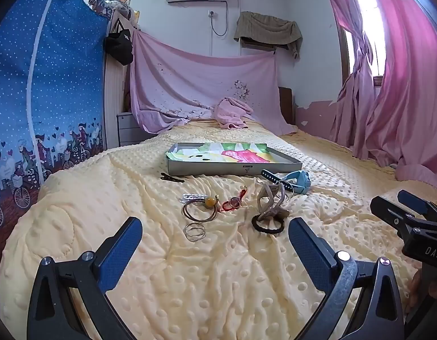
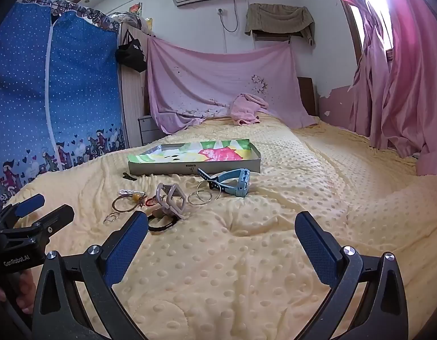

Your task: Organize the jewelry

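One shallow grey box (image 1: 207, 168) (colourful paper lining (image 1: 232, 153) inside) on yellow bedspread (image 1: 218, 269)

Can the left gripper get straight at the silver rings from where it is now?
Probably yes. The left gripper is open, and the silver rings lie loose on the blanket just ahead of it, apart from the brown hair ties, with nothing between.

Jewelry (image 2: 161, 198) before shallow tray (image 2: 194, 167)

Left gripper (image 1: 215, 235) and right gripper (image 2: 221, 229), black frames, blue textured pads, silver screws, white lettering on housings
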The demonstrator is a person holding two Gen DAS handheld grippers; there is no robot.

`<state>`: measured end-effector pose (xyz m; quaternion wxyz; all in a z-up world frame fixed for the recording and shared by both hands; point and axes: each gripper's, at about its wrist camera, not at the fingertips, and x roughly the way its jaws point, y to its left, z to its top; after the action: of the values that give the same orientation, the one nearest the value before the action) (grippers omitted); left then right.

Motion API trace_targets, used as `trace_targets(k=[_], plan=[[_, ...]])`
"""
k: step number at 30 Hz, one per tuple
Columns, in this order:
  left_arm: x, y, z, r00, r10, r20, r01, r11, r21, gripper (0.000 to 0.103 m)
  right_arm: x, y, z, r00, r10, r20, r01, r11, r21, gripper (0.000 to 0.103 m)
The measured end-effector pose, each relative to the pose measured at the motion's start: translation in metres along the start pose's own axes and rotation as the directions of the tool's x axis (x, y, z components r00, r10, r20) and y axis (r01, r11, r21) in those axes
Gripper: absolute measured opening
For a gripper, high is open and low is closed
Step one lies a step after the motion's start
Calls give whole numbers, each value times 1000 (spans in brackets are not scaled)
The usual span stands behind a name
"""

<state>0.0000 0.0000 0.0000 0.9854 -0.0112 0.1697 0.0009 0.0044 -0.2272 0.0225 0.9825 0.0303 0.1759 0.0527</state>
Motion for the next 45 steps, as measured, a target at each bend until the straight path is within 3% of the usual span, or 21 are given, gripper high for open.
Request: trace_targets(k=[45], plan=[[1,3,-2,1000,-1,-1,1,1000,-4,103,-1,4,0,1000,0,2,0,1000,-5,102]])
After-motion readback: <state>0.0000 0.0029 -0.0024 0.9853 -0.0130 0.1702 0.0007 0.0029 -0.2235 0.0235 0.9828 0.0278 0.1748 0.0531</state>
